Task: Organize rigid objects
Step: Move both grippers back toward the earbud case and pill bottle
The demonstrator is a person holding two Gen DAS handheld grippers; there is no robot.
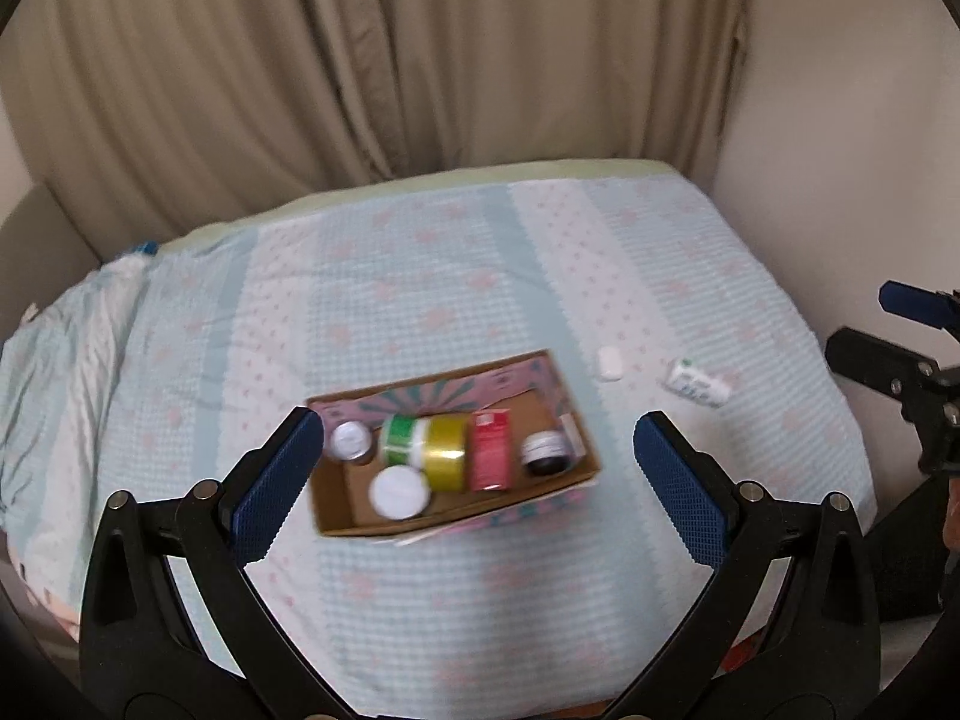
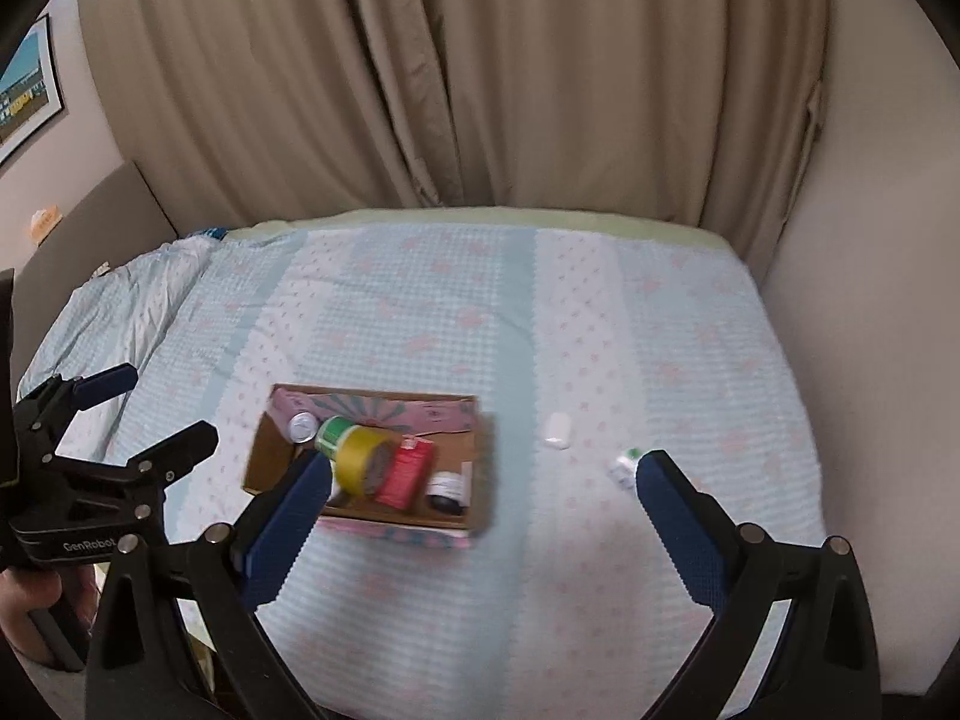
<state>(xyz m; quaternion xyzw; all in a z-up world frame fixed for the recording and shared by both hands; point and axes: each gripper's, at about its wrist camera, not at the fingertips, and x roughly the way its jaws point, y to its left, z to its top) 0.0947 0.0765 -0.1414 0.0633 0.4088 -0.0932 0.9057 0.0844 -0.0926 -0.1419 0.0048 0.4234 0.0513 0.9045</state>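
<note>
**One brand name legible**

The word "GenRobot" is printed in pale letters on the black body of the left tongs (image 2: 129,414), low on the side facing the right wrist camera, just left of the right tongs (image 2: 483,477).

Nothing else can be read. Printing is seen on the red carton (image 1: 492,450) and on the green label of the jar (image 1: 399,438) in the cardboard box (image 1: 336,525) ahead of the left tongs (image 1: 480,456), and on the small white packet (image 1: 696,384) lying on the bed off to their right, but all of it is blurred beyond reading.
</note>
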